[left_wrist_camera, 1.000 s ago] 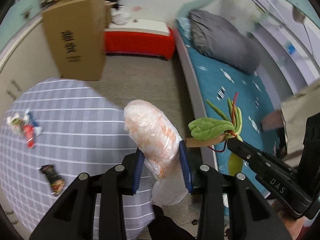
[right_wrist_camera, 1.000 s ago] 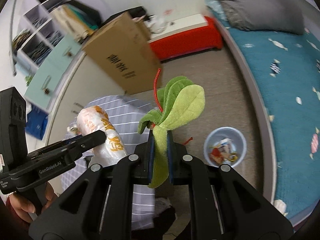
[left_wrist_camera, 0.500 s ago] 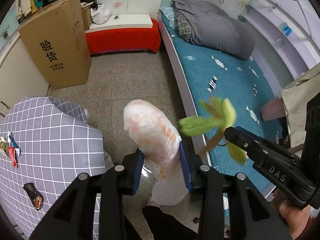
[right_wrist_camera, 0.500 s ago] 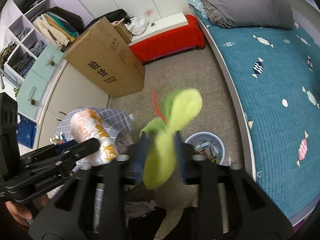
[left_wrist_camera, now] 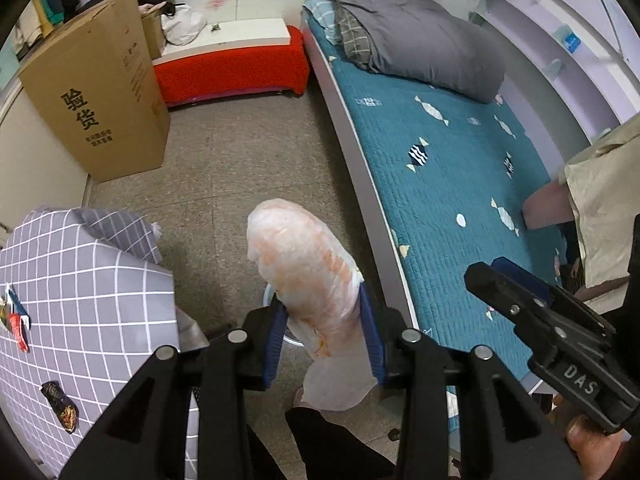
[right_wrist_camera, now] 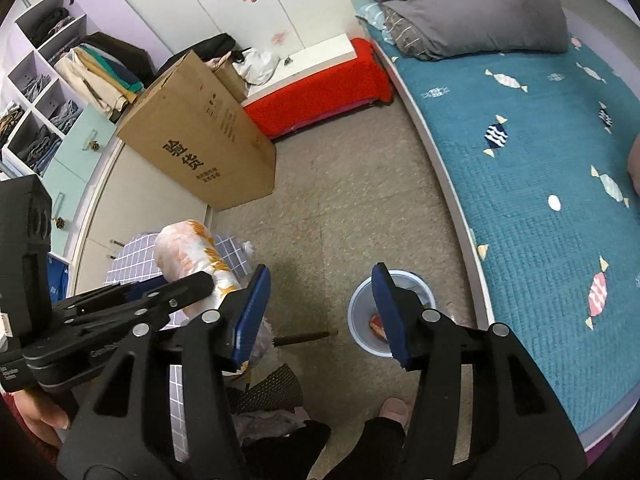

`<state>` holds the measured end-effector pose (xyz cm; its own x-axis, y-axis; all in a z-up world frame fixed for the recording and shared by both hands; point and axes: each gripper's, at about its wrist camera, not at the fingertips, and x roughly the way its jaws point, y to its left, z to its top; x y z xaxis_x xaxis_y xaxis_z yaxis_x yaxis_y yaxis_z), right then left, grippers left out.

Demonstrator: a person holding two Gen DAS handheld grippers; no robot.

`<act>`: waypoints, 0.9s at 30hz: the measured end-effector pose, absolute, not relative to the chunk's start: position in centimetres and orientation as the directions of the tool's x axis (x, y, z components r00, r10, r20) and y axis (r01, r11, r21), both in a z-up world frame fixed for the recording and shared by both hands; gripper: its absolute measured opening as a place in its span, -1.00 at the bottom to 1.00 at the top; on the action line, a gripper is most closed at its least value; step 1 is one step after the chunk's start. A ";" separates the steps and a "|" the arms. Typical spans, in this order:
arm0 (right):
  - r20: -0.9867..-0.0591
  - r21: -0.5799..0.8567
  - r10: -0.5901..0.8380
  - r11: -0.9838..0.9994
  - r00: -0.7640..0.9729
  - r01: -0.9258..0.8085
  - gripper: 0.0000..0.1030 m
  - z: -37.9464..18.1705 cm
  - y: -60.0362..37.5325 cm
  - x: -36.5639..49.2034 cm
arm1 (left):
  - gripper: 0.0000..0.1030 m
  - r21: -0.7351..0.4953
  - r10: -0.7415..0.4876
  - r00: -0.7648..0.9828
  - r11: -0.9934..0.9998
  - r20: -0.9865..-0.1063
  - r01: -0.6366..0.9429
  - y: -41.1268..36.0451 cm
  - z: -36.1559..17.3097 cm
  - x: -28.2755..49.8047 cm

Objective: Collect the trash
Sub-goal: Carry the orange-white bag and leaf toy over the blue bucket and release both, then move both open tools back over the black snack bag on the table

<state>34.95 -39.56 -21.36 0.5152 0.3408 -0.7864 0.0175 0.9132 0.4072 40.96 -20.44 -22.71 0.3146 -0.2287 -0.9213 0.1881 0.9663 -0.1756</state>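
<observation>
Above bin (right_wrist_camera: 390,312) your right hand-held gripper (right_wrist_camera: 320,312) hangs with jaws apart, nothing between, pointing down at it. Left hand-held gripper (left_wrist_camera: 322,350) clamps bag (left_wrist_camera: 308,276) upright beside desk (left_wrist_camera: 80,280), near bin for drop. Wrappers (left_wrist_camera: 60,406) wait on desk.
</observation>
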 end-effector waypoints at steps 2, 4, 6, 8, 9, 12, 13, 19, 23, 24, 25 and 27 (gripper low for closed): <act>-0.782 0.407 0.333 0.913 0.527 0.027 0.02 -21.1 -40.1 34.6 | -0.31 -0.178 -0.236 0.312 0.963 -0.920 0.202 -21.1 -22.7 41.0; -0.778 0.404 0.323 0.914 0.539 0.035 0.02 -20.8 -40.6 34.3 | -0.30 -0.177 -0.239 0.313 0.961 -0.919 0.212 -21.6 -22.7 41.1; -0.772 0.403 0.315 0.914 0.551 0.042 0.02 -20.4 -41.0 34.0 | -0.29 -0.182 -0.248 0.316 0.958 -0.916 0.223 -22.1 -22.5 41.1; -0.766 0.400 0.307 0.915 0.565 0.046 0.02 -20.2 -41.4 33.7 | -0.25 -0.184 -0.255 0.325 0.955 -0.911 0.232 -22.6 -22.2 41.0; -0.762 0.399 0.302 0.916 0.572 0.048 0.02 -20.0 -41.6 33.5 | -0.24 -0.191 -0.265 0.330 0.952 -0.906 0.239 -22.8 -22.1 41.0; -0.757 0.396 0.288 0.917 0.587 0.060 0.03 -19.5 -42.2 32.9 | 0.22 -0.190 -0.262 0.341 0.954 -0.903 0.230 -23.2 -21.9 40.8; -0.756 0.395 0.285 0.917 0.590 0.063 0.03 -19.5 -42.4 32.8 | 0.37 -0.196 -0.266 0.342 0.954 -0.901 0.227 -23.2 -21.9 40.8; -0.754 0.400 0.287 0.914 0.591 0.065 0.03 -19.4 -42.3 32.0 | 0.41 -0.223 -0.288 0.361 0.952 -0.887 0.210 -22.6 -21.4 39.7; -0.753 0.401 0.299 0.915 0.586 0.049 0.03 -19.3 -41.8 31.3 | 0.43 -0.213 -0.274 0.388 0.958 -0.880 0.195 -21.9 -20.8 38.6; -0.753 0.401 0.302 0.915 0.585 0.044 0.03 -19.3 -41.6 31.1 | 0.43 -0.212 -0.273 0.389 0.958 -0.880 0.191 -21.8 -20.8 38.5; -0.753 0.401 0.304 0.915 0.583 0.040 0.03 -19.3 -41.4 30.9 | 0.43 -0.214 -0.271 0.391 0.959 -0.880 0.184 -21.5 -20.7 38.2; -0.753 0.400 0.310 0.916 0.580 0.030 0.03 -19.2 -40.8 30.5 | 0.43 -0.219 -0.271 0.391 0.960 -0.880 0.173 -20.9 -20.6 37.7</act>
